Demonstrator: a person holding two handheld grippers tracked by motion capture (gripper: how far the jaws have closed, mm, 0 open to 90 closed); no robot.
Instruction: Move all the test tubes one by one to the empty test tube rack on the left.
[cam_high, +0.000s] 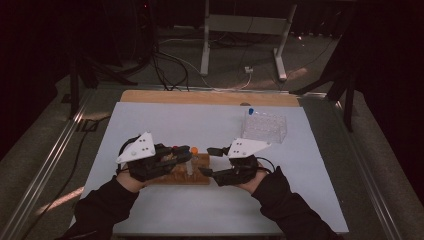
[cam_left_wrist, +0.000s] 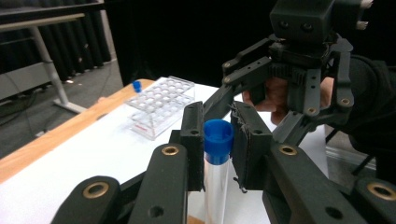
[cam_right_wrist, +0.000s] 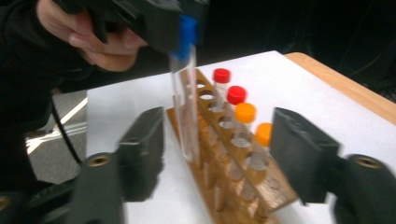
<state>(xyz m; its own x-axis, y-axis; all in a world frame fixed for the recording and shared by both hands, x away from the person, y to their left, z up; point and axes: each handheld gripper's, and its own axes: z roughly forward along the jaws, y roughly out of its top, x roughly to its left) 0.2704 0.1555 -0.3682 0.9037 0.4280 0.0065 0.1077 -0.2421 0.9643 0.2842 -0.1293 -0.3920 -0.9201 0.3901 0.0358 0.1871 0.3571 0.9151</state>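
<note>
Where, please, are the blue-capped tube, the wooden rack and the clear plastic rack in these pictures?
blue-capped tube (cam_left_wrist: 218, 136), left gripper view, on its blue cap.
wooden rack (cam_right_wrist: 243, 179), right gripper view, on its top board.
clear plastic rack (cam_high: 265, 126), high view, on its gridded top.

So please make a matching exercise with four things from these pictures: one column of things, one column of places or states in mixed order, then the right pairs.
Things
1. blue-capped tube
2. clear plastic rack
3. wooden rack
4. right gripper

Places or states
A. holds red-capped and orange-capped tubes
B. clamped in the left gripper
C. jaws open, nothing between the pads
D. at the table's far side, one blue-capped tube in it

Pairs: 1-B, 2-D, 3-A, 4-C
</note>
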